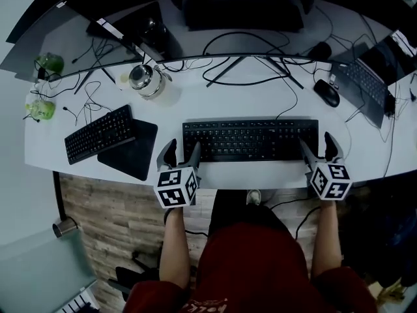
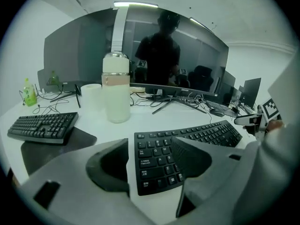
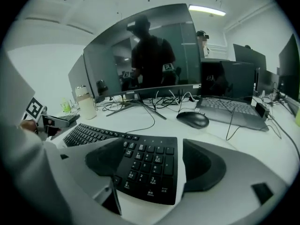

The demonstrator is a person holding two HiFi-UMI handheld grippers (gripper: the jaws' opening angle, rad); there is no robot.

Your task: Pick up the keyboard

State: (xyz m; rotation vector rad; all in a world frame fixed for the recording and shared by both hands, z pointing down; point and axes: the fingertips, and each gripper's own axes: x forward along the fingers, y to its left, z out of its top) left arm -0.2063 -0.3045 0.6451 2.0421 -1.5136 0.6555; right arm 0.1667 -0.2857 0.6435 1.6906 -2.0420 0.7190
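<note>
A black full-size keyboard [image 1: 251,140] lies across the middle of the white desk [image 1: 234,96], near its front edge. My left gripper [image 1: 184,146] is at the keyboard's left end with its jaws open. In the left gripper view the keyboard's [image 2: 187,146] left end lies between the jaws of the left gripper [image 2: 149,149], one jaw over bare desk and the other above the keys. My right gripper [image 1: 316,141] is open at the right end. There the number pad of the keyboard [image 3: 145,165] sits between the jaws of the right gripper [image 3: 151,149]. Neither gripper's pads press on it.
A second black keyboard [image 1: 100,134] rests partly on a dark pad [image 1: 133,152] at the left. Behind stand a flask [image 1: 144,80], a curved monitor [image 1: 241,5] and loose cables [image 1: 247,70]. A mouse [image 1: 326,92] and a laptop [image 1: 368,87] lie at the right.
</note>
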